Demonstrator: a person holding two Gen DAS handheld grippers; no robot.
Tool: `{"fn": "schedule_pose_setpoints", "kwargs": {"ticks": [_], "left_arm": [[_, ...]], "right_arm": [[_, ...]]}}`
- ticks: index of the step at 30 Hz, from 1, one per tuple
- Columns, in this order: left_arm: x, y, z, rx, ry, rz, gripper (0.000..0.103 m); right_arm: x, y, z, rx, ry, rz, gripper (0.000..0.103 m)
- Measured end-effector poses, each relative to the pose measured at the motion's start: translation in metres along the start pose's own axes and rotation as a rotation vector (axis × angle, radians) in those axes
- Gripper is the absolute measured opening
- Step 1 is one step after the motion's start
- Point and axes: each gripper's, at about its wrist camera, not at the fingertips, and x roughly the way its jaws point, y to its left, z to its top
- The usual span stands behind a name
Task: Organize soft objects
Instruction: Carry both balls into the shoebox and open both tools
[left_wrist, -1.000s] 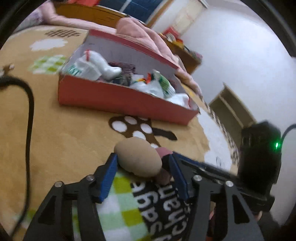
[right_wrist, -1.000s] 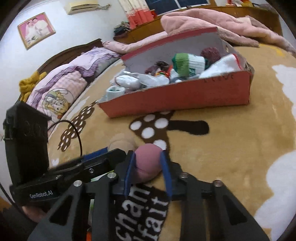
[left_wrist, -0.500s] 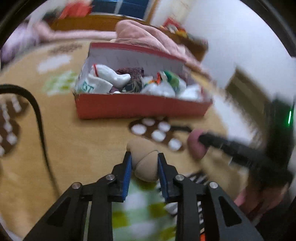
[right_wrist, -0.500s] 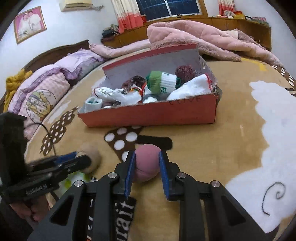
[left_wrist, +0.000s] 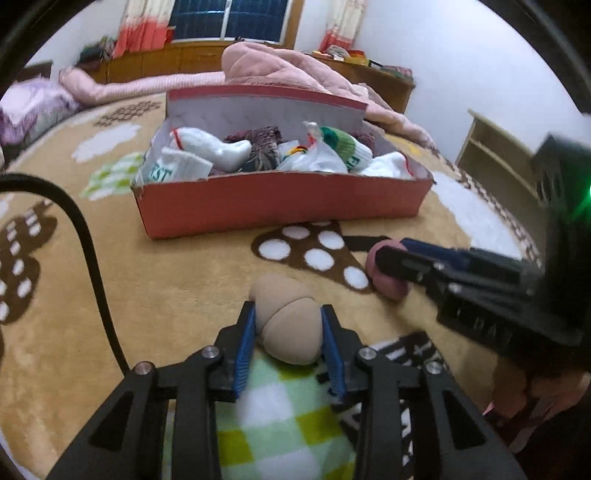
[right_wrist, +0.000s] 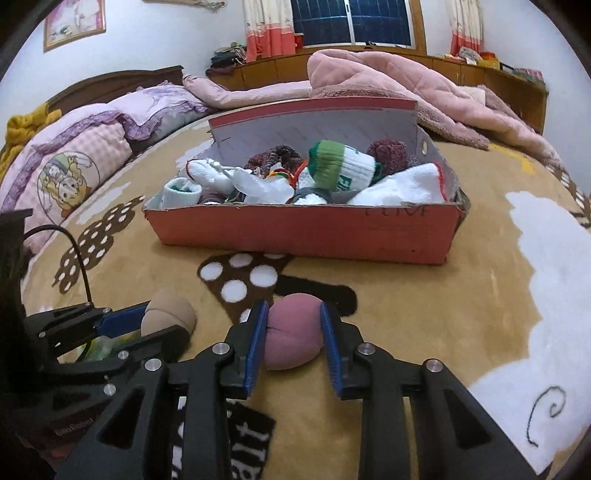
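My left gripper (left_wrist: 289, 325) is shut on a tan rolled sock (left_wrist: 286, 317), held low over the tan blanket. My right gripper (right_wrist: 294, 334) is shut on a mauve-pink rolled sock (right_wrist: 293, 338). Each shows in the other view: the pink sock (left_wrist: 386, 273) in the right gripper's fingers (left_wrist: 424, 258), the tan sock (right_wrist: 168, 317) in the left gripper's fingers (right_wrist: 122, 317). A red cardboard box (left_wrist: 280, 205) full of rolled socks stands ahead on the blanket; it also shows in the right wrist view (right_wrist: 306, 229).
A black cable (left_wrist: 88, 251) curves over the blanket at left. A pink quilt (right_wrist: 406, 96) lies behind the box, pillows (right_wrist: 70, 162) at far left. A wooden shelf (left_wrist: 495, 162) stands at right. A green-checked patch (left_wrist: 280, 417) lies under the left gripper.
Both grippers have lifted and swung to face the box squarely, each still holding its sock. They have moved apart sideways.
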Motion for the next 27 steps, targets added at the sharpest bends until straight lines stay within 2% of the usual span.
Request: {"fn": "schedule_pose_setpoints", "kwargs": {"ticks": [2, 10, 16, 20, 24, 27], "left_arm": [[0.003, 0.004, 0.002, -0.009, -0.001, -0.014, 0.035], [0.012, -0.005, 0.004, 0.031, -0.026, 0.021, 0.035], [0.012, 0.004, 0.009, -0.068, 0.006, -0.018, 0.035], [0.012, 0.010, 0.011, -0.097, 0.010, -0.048, 0.034], [0.011, 0.007, 0.012, -0.094, -0.016, -0.020, 0.030], [-0.005, -0.002, 0.012, -0.100, -0.102, 0.012, 0.028]], "right_arm": [[0.002, 0.001, -0.001, 0.001, -0.012, 0.004, 0.030], [0.005, 0.003, -0.002, 0.043, -0.043, -0.012, 0.030], [0.013, 0.003, 0.010, 0.082, -0.013, -0.019, 0.031], [0.017, 0.010, 0.012, 0.049, -0.020, -0.035, 0.027], [0.013, -0.007, 0.021, 0.164, -0.011, 0.041, 0.021], [0.003, -0.013, 0.027, 0.185, -0.028, 0.072, 0.018]]}}
